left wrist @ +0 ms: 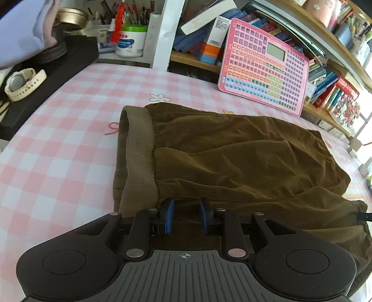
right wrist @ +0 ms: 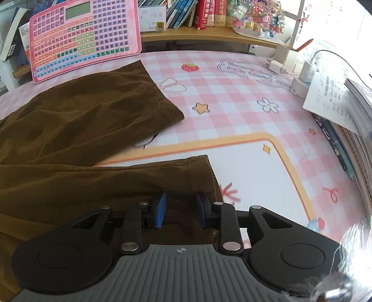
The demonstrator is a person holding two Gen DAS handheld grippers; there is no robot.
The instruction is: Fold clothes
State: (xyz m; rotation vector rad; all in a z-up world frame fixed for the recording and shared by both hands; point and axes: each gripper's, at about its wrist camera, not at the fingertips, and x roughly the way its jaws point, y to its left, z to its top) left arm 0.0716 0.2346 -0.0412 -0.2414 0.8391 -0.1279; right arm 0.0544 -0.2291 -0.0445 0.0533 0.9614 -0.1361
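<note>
The left gripper is hovering low over the near edge of the brown trousers, its blue fingers standing a little apart with cloth showing in the gap. The pads are not visibly pressing on anything, so they are reading as slightly spread rather than pinching. Just beyond them the ribbed waistband is running away across the desk.

The right gripper is sitting over the hem of the nearer trouser leg, its fingers likewise parted a little, with brown fabric lying beneath and between them but not clamped. The far trouser leg is angling away toward the back, its hem lying flat, and the two legs are splaying apart so a wedge of the desk is showing between them.

The trousers are lying spread out, unfolded, on the pink checked mat covering the desk, the waist to the person's left and the legs to the right. A pink keyboard toy is leaning against the shelf at the back, just beyond the trousers. Books are filling the shelf behind it. A white tub and a white wristwatch are sitting off at the left, and a stack of books with paper on top is lying at the right edge.
</note>
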